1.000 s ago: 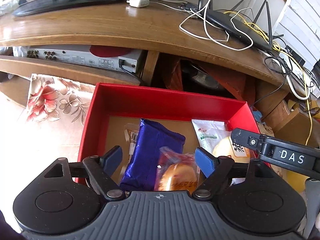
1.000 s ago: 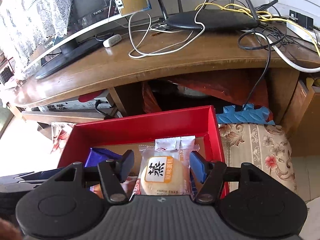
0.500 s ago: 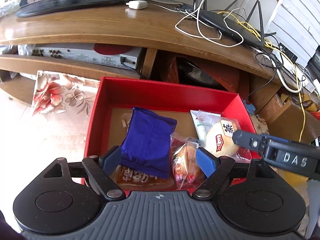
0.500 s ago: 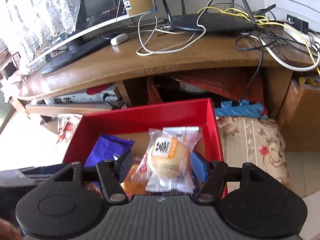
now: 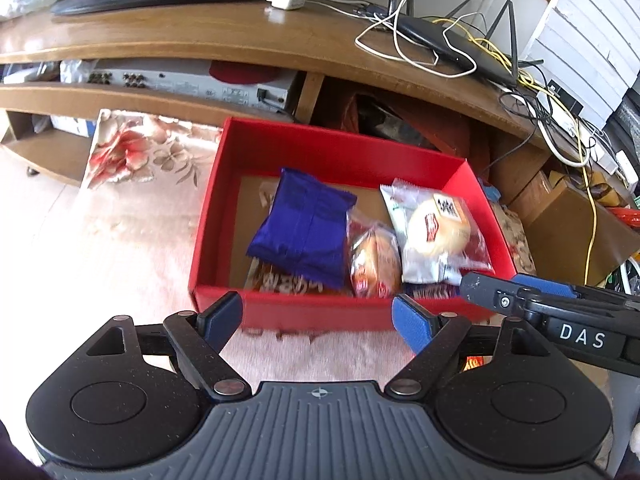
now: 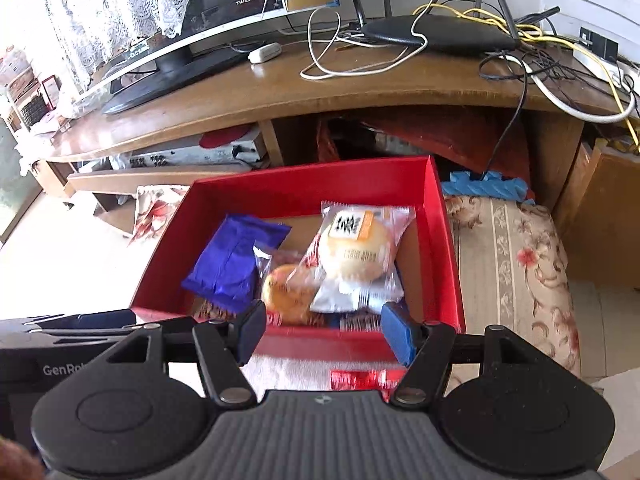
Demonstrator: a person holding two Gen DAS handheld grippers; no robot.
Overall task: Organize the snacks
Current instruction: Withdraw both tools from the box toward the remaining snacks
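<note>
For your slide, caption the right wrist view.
Open right hand-held gripper at red box holding blue packet and wrapped buns.

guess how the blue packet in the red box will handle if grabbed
The blue packet looks puffy and creased, so probably light and soft, likely to squash rather than resist. Its glossy film may slip. It lies propped on other snacks in the red box, so a push could slide it off.

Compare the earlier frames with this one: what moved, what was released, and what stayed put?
Both units have drawn back from the red box. The left hand-held gripper and the right hand-held gripper are open, empty and now level with the near wall. The blue packet, orange bun and pale bun lie where they lay, released inside. The box and TV stand are unchanged.
</note>
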